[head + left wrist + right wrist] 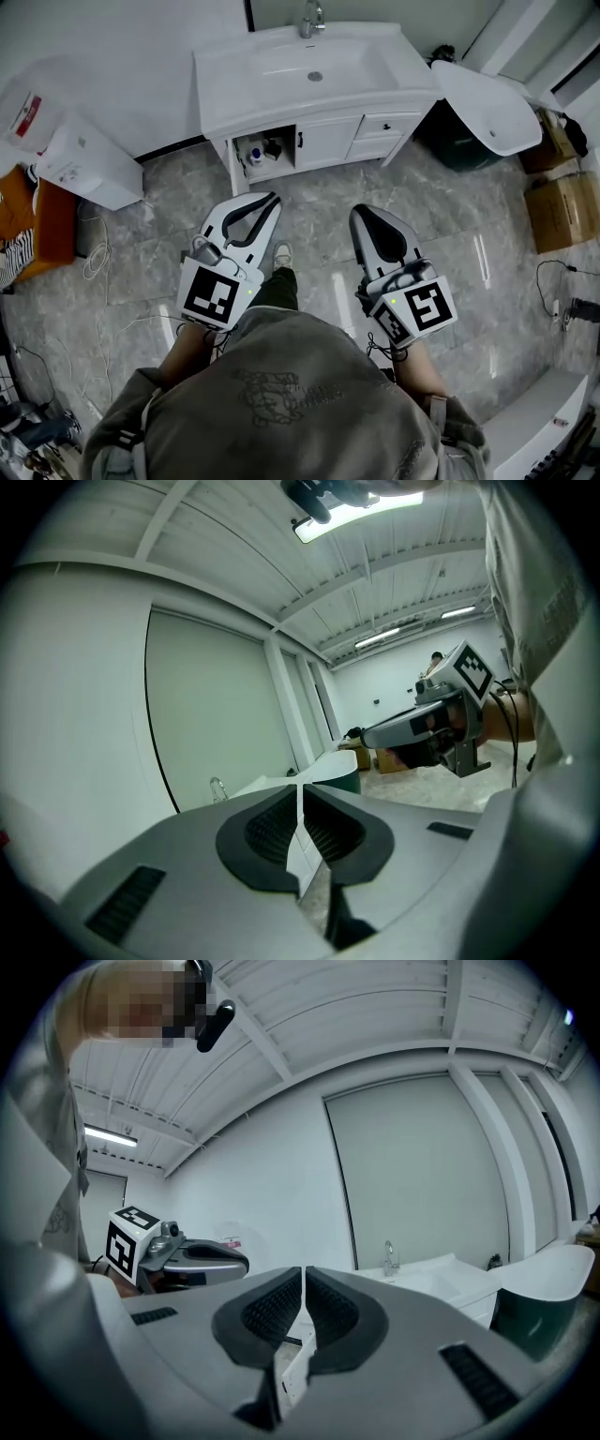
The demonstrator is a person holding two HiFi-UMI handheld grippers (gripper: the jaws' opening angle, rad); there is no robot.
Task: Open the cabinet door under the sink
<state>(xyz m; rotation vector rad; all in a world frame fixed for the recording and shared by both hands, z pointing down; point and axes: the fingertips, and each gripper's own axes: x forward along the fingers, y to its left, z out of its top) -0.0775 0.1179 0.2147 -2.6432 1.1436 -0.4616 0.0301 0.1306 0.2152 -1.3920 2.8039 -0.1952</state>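
While the left tool (270, 199) and right tool (361, 214) hang empty, jaws pressed together, well short of the cabinet (330, 142), its left bay (264, 152) already stands open; the next move likely calls for reaching the shut door's handle (300, 141)

You have no print you can read here; the red label (29, 114) on the white appliance (49, 89) at your far left is too small to make out; the gripper cubes (217, 295) bear only black square markers
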